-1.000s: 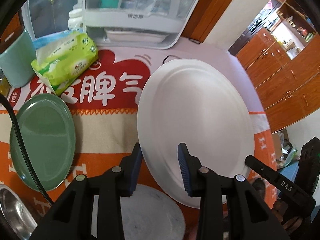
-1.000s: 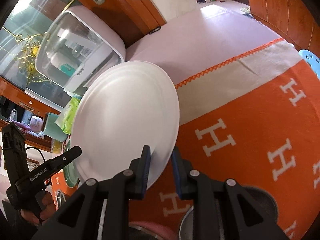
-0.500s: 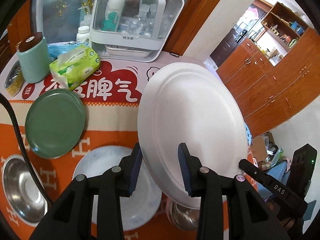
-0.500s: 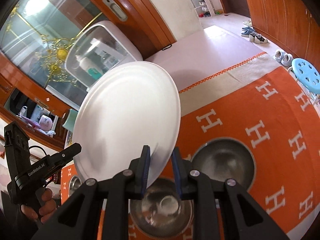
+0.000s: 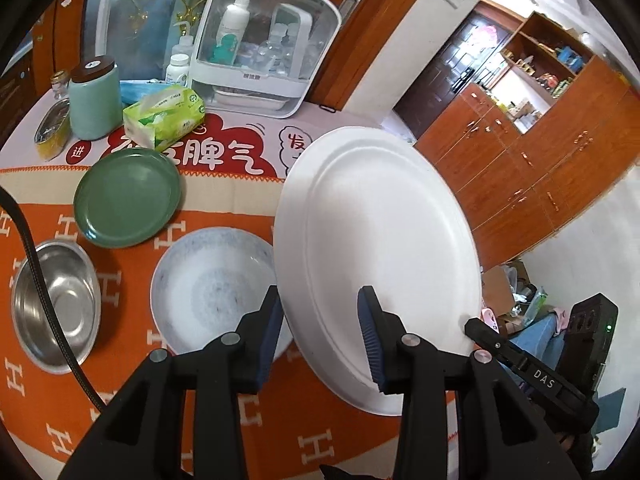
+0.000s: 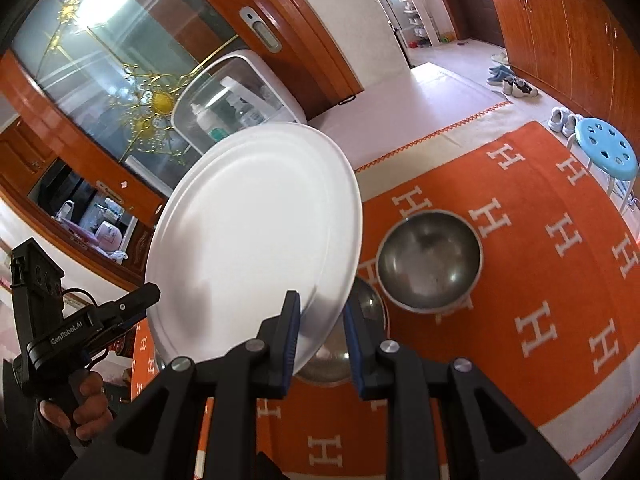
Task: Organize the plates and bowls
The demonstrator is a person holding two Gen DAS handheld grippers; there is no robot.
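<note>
Carrying white plate [image 5: 380, 256] airborne, both grippers' fingers clamped on its rim; should stay level, lowering centred onto speckled plate [image 5: 212, 284].

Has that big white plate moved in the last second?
Yes. The white plate, held between both claws, has risen off the orange cloth; the green plate and steel bowl now look farther below.
</note>
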